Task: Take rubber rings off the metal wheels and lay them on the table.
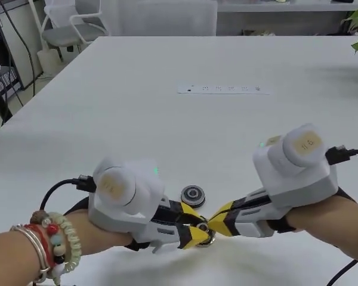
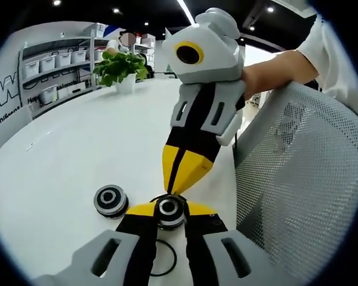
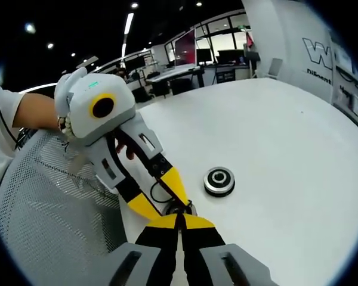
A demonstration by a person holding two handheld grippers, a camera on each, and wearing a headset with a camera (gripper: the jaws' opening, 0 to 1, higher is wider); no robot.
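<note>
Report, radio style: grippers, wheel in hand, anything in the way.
Left gripper shut on metal wheel. Right gripper shut on its rubber ring. Loose ring, second wheel on table, neither blocking.

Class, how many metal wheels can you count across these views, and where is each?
2. One wheel lies loose on the table; the other wheel is clamped in the left claw, with the right claw touching it. More may hide behind the claws.
</note>
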